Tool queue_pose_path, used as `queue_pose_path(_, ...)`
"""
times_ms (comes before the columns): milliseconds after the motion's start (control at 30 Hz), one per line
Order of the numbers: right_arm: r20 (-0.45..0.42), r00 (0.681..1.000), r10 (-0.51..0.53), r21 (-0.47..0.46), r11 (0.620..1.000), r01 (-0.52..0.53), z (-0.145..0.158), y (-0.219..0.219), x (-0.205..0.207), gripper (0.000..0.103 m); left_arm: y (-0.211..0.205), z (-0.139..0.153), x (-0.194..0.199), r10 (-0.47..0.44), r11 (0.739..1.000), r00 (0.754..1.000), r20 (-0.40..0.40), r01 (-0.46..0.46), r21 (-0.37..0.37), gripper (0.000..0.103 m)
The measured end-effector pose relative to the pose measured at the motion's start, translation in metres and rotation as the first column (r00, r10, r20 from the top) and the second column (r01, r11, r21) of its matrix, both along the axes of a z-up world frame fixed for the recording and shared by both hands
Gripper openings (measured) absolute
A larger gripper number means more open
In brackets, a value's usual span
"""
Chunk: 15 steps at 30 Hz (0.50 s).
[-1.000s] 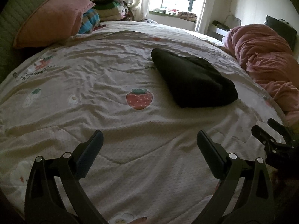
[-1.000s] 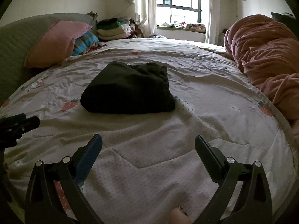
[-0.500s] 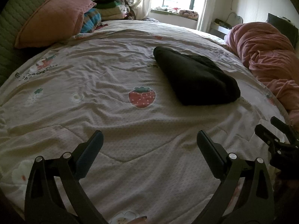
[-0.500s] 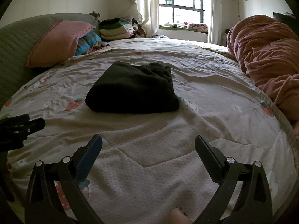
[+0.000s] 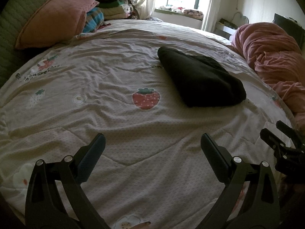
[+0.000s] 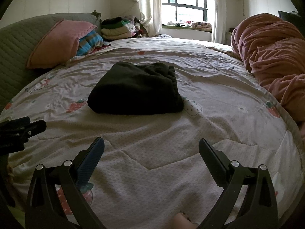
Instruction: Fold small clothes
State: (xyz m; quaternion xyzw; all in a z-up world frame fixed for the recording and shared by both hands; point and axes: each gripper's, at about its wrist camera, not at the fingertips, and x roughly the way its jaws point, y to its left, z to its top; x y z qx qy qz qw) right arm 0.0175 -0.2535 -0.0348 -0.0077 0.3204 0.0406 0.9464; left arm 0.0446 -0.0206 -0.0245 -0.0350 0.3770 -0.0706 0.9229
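Observation:
A folded black garment (image 5: 200, 80) lies flat on the strawberry-print bedspread (image 5: 114, 114); it also shows in the right wrist view (image 6: 135, 90), mid-bed. My left gripper (image 5: 152, 143) is open and empty, held over the bedspread well in front of the garment and to its left. My right gripper (image 6: 151, 147) is open and empty, in front of the garment. Each gripper shows at the edge of the other's view: the right one (image 5: 282, 141), the left one (image 6: 21, 127).
A crumpled pink blanket (image 6: 270, 57) lies along the right side. A pink pillow (image 6: 59, 42), a striped cloth and a stack of folded clothes (image 6: 118, 28) sit at the head of the bed, by the window (image 6: 183, 5).
Both grippers have drawn back and lifted slightly, so the garment sits a little farther off. The garment has not moved. Both jaws stay open.

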Motion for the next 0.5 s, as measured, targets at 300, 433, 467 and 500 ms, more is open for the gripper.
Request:
queue_pose_path(300, -0.006, 1.000, 0.004, 0.008, 1.000, -0.004, -0.0004, 0.0001, -0.0003, 0.099, 0.0010, 0.0005, 0.0002, 0.001, 1.000, 1.000, 0.001, -0.001, 0.003, 0.094)
queue_pose_path(433, -0.003, 1.000, 0.005, 0.008, 1.000, -0.005, -0.0003, 0.0004, -0.0002, 0.099, 0.0033, 0.0001, -0.0005, 0.004, 1.000, 1.000, 0.000, -0.004, 0.002, 0.094)
queue_pose_path(467, -0.005, 1.000, 0.004, 0.007, 1.000, -0.004, -0.0005, 0.0009, -0.0001, 0.099, 0.0021, 0.0005, -0.0003, 0.004, 1.000, 1.000, 0.000, -0.004, 0.005, 0.094)
queue_pose_path(500, -0.005, 1.000, 0.004, 0.008, 1.000, -0.004, -0.0003, 0.0006, -0.0002, 0.099, 0.0029, 0.0008, 0.0000, 0.006, 1.000, 1.000, 0.000, -0.006, 0.005, 0.094)
